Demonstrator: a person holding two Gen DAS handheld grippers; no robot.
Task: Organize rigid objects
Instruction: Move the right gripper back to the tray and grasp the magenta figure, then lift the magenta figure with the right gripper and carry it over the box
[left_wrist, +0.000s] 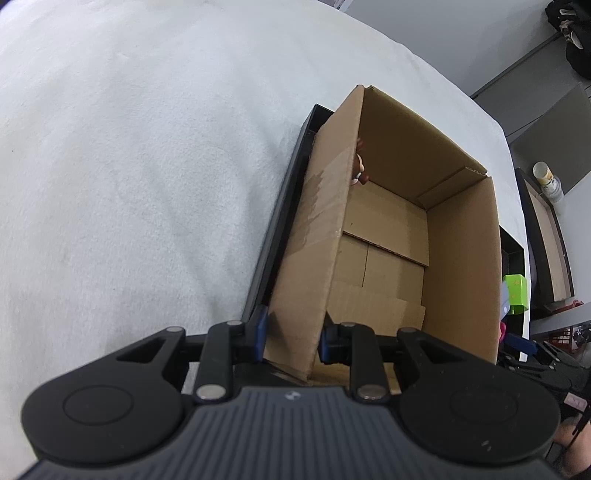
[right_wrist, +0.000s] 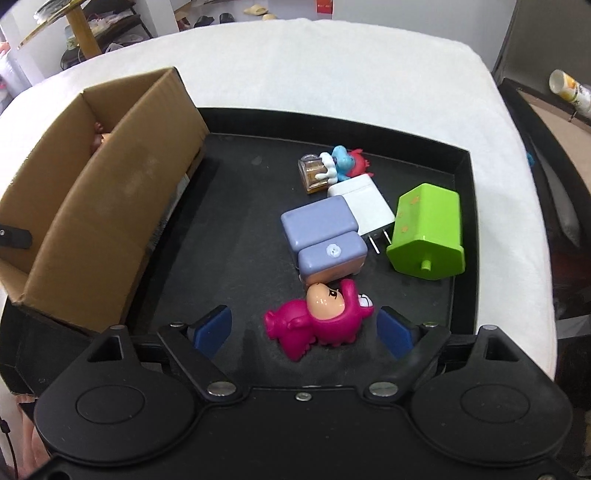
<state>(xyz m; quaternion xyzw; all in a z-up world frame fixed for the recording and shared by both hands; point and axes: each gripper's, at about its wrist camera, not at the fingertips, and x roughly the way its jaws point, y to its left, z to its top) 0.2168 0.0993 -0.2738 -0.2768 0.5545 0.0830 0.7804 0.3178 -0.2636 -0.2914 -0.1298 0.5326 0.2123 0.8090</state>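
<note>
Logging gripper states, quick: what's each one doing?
Left gripper: closed on the cardboard box wall.
Right gripper: open, holding nothing, pink figurine between its fingers.

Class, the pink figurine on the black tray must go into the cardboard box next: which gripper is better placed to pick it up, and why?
Right. The right gripper stands open around the pink figurine; the left gripper is clamped on the cardboard box wall.
</note>
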